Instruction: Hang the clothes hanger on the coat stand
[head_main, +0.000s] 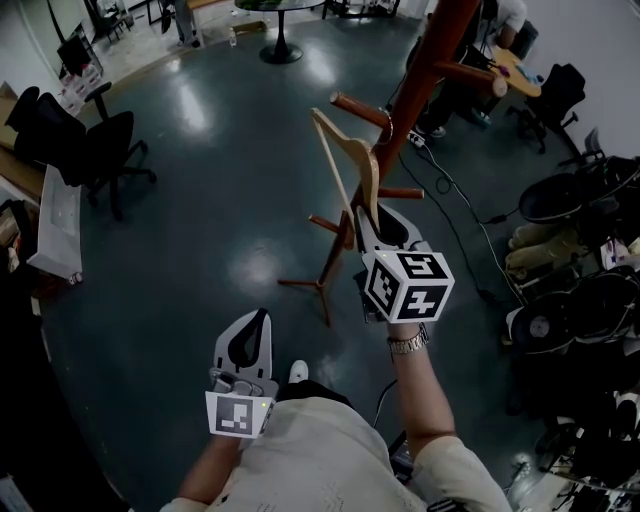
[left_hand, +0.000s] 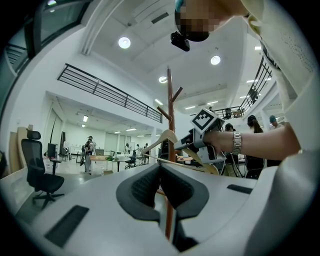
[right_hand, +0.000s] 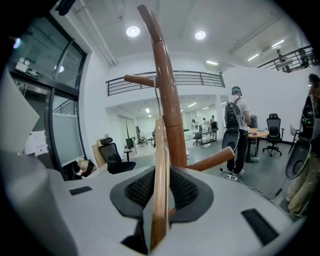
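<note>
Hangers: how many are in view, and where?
1. The hanger is clamped in the right tool, held up near the coat stand. None shows on the stand's pegs, though some pegs may be hidden.

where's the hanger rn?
Head view, centre-right: the hanger is held upright in the fingers of the right gripper, just left of the coat stand trunk, among its lower pegs.
</note>
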